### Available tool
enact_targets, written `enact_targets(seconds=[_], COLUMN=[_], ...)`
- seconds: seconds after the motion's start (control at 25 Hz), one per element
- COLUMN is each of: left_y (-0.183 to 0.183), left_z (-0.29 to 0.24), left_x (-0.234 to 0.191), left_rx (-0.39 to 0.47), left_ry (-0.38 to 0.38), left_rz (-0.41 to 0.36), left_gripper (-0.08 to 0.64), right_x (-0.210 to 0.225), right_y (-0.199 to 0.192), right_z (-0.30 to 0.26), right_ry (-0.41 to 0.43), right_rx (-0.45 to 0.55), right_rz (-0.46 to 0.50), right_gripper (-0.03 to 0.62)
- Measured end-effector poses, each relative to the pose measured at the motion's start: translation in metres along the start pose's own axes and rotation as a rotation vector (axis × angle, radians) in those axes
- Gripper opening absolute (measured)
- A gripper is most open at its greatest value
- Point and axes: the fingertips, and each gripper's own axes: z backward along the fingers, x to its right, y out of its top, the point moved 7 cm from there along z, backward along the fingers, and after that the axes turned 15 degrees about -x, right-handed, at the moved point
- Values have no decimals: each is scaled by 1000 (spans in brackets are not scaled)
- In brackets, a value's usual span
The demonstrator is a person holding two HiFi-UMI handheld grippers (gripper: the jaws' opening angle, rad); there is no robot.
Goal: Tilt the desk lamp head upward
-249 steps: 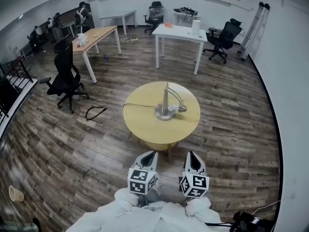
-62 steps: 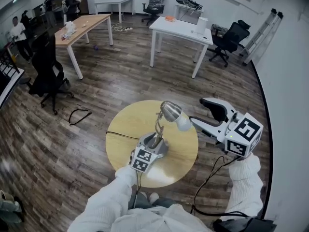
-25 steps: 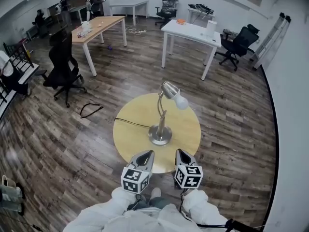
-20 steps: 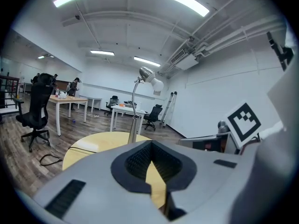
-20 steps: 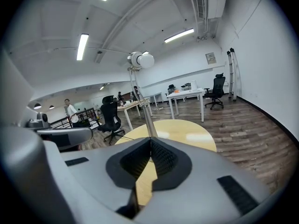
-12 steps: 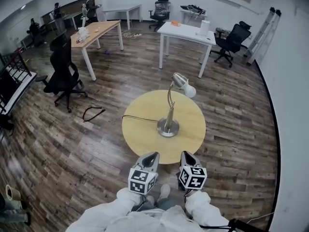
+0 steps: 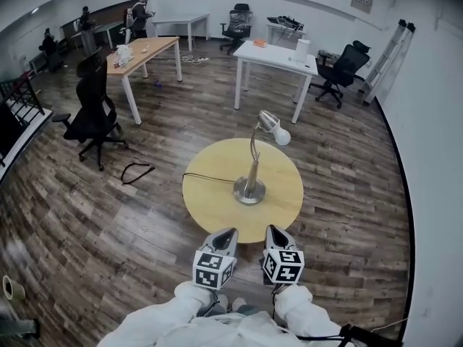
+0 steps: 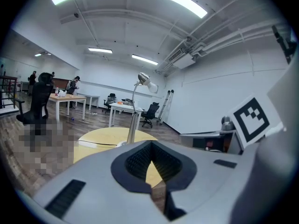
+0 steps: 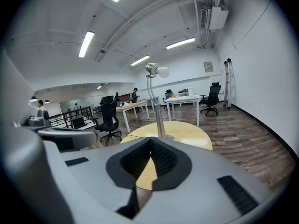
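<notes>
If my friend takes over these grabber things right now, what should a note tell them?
Left gripper: shut, empty, held near the body.
Right gripper: shut, empty, beside the left one.
Silver metal desk lamp: upright in the middle of the round yellow wooden table, black cord trailing left.
Done: lamp head sits high on its curved neck, white bulb facing roughly sideways; the tilt looks finished.
Left: probably nothing; check the angle.

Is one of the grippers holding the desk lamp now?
No, the left gripper and the right gripper are both shut and empty by the near edge of the round table, apart from the desk lamp.
</notes>
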Motion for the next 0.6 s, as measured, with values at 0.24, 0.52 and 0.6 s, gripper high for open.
enact_targets(seconds=[0.24,0.52,0.6], left_y=[-2,-2,-2], left_z=[-1,-5,-7], left_x=[3,8,10], left_rx=[-15,-19,-17], left_ry=[15,13,11], left_rz=[-5,-1,3], left_gripper=[0,2,1], right_x=[1,5,7], right_y=[4,2,2], right_z=[4,6,8], right_ry=[-17,-22,-22], right_rx=[19,14,16], right_rz=[38,67,70], right_gripper=[12,12,12])
